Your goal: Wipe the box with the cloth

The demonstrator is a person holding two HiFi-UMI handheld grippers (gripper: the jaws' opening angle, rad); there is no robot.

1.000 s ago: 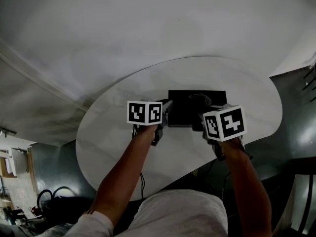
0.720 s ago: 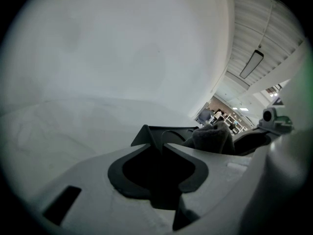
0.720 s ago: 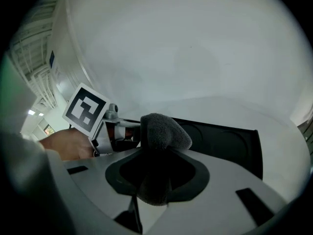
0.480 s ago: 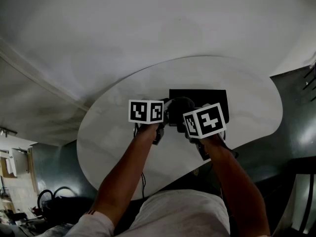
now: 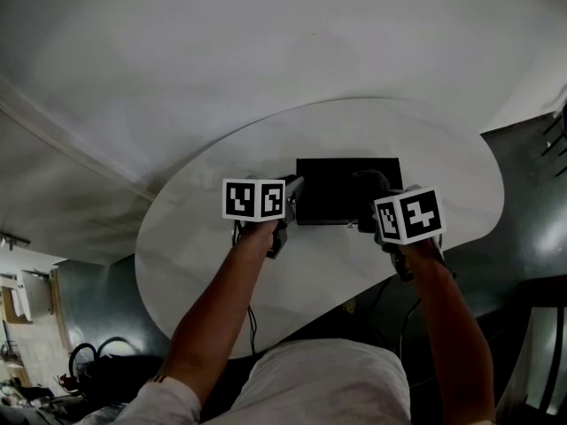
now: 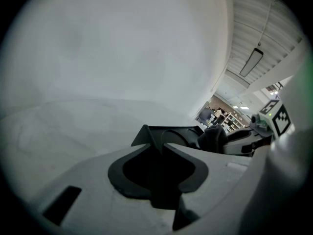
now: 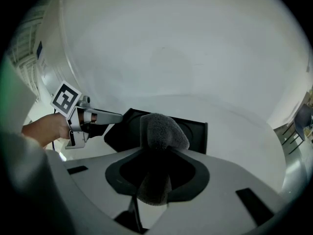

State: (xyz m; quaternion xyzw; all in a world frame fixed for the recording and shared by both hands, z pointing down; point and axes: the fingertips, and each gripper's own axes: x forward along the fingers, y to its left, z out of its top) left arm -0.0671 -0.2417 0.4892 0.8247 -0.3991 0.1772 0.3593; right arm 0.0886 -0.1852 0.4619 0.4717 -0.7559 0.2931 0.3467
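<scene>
A flat black box (image 5: 341,189) lies on the white oval table (image 5: 204,237). My left gripper (image 5: 293,190) is at the box's left edge; in the left gripper view its jaws (image 6: 159,146) are closed on the box's near corner (image 6: 146,133). My right gripper (image 5: 372,206) is shut on a dark grey cloth (image 5: 372,182) that rests on the right part of the box. In the right gripper view the cloth (image 7: 159,129) bulges out between the jaws over the box (image 7: 195,131), and the left gripper's fingers (image 7: 105,116) touch the box's far-left corner.
The table's near edge (image 5: 301,312) curves just in front of the person's lap. Dark floor with cables (image 5: 80,357) lies to the lower left and dark floor to the right. A pale wall rises behind the table.
The right gripper carried the cloth left across the box, close to the left gripper, then back to the box's right part. The left gripper stayed at the left edge.
</scene>
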